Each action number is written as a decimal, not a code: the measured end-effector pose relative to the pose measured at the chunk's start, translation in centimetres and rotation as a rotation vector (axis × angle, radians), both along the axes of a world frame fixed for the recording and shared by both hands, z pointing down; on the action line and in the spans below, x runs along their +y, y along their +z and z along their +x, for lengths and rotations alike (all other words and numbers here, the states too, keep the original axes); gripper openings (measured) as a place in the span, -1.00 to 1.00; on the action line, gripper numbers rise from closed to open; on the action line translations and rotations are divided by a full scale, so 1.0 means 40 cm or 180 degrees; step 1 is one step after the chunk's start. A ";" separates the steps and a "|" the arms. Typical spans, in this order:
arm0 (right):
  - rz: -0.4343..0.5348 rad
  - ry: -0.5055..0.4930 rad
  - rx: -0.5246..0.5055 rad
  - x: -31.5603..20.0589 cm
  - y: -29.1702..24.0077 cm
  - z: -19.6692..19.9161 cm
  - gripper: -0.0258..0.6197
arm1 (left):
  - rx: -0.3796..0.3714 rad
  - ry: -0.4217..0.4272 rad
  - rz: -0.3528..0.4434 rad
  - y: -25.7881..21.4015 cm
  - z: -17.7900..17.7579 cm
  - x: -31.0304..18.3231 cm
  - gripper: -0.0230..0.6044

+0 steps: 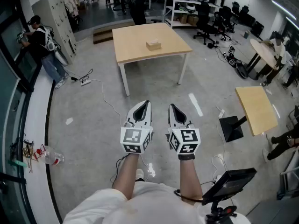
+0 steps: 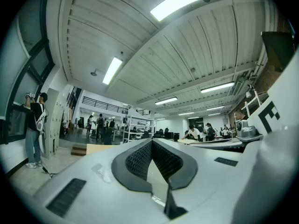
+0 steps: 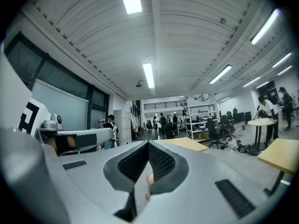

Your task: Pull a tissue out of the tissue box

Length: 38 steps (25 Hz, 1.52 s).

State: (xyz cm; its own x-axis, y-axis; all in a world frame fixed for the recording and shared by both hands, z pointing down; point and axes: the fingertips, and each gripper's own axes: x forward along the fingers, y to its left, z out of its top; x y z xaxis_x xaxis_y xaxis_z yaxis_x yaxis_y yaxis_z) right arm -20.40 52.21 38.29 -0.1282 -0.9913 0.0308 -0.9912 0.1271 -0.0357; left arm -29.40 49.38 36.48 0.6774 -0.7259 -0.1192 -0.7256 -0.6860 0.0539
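A small tan tissue box (image 1: 153, 44) sits near the middle of a light wooden table (image 1: 135, 41), far ahead across the floor. My two grippers are held side by side in front of the body, well short of the table and above bare concrete. The left gripper (image 1: 145, 103) has its jaws closed tip to tip with nothing between them, and its own view shows the same at the left gripper (image 2: 152, 141). The right gripper (image 1: 172, 106) is shut and empty too, its tips meeting at the right gripper (image 3: 148, 143). The table edge (image 3: 187, 143) shows beyond it.
A person (image 1: 44, 50) stands at the left window wall. A plastic bottle (image 1: 49, 157) lies on the left ledge. A small wooden side table (image 1: 256, 108) and a black stand base (image 1: 230, 127) are on the right. A power strip with cables (image 1: 85, 80) lies on the floor, and office chairs (image 1: 210, 24) stand behind the table.
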 end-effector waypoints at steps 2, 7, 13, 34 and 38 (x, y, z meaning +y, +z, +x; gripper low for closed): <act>0.0023 0.0019 0.0027 -0.032 -0.013 -0.035 -0.92 | -0.0020 0.0136 -0.0025 -0.006 -0.024 -0.025 -0.96; 0.0058 0.0034 0.0086 -0.107 -0.021 -0.136 -0.92 | -0.0076 0.0296 -0.0121 0.020 -0.100 -0.100 -0.96; 0.0037 0.0225 0.0159 -0.184 -0.012 -0.171 -0.92 | 0.0024 0.0509 -0.0138 0.032 -0.127 -0.173 -0.96; 0.0061 0.0850 -0.0107 -0.381 -0.015 0.355 -0.92 | -0.0060 0.1197 -0.0237 0.045 0.410 -0.405 -0.96; 0.0183 0.0982 -0.0074 -0.423 -0.051 0.528 -0.92 | -0.0028 0.1242 -0.0129 0.008 0.573 -0.466 -0.96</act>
